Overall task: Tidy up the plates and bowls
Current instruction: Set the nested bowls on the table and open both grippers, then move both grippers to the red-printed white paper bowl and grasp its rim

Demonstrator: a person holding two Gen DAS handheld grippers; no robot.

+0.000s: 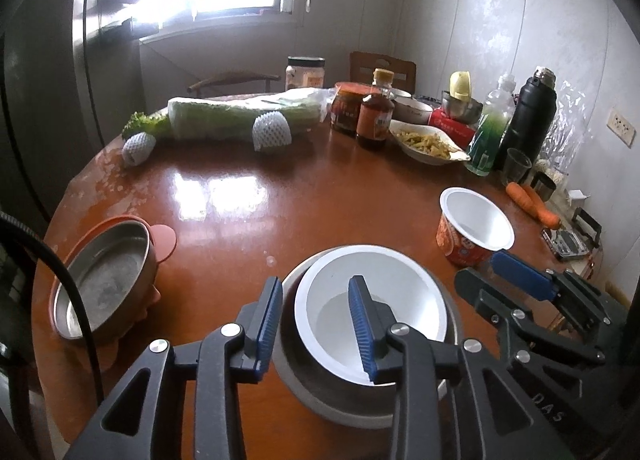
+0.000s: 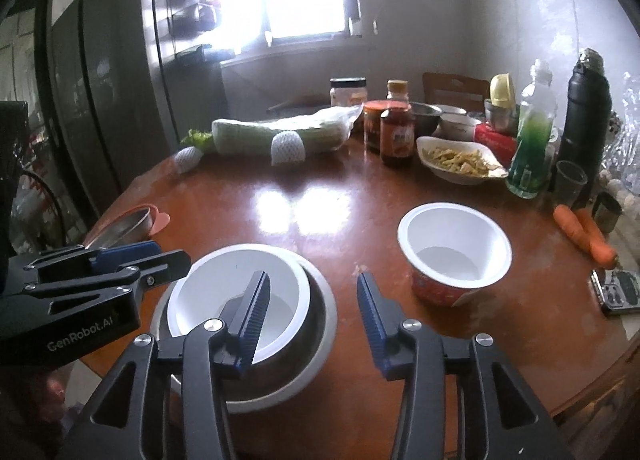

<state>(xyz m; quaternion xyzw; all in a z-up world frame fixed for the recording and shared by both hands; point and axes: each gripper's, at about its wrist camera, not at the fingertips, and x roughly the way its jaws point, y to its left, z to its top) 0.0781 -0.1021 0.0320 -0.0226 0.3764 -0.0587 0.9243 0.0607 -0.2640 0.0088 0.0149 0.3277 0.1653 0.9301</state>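
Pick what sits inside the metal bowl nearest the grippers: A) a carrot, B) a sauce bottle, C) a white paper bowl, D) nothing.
C: a white paper bowl is nested inside the metal bowl, while the carrots lie on the table at the far right.

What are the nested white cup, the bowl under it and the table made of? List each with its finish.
White cup: likely thin plastic or coated paper, smooth matte white walls.
Bowl under it: looks like metal, brushed grey sheen inside and a pale outer rim.
Table: apparently lacquered wood, reddish brown and glossy, mirroring the window.
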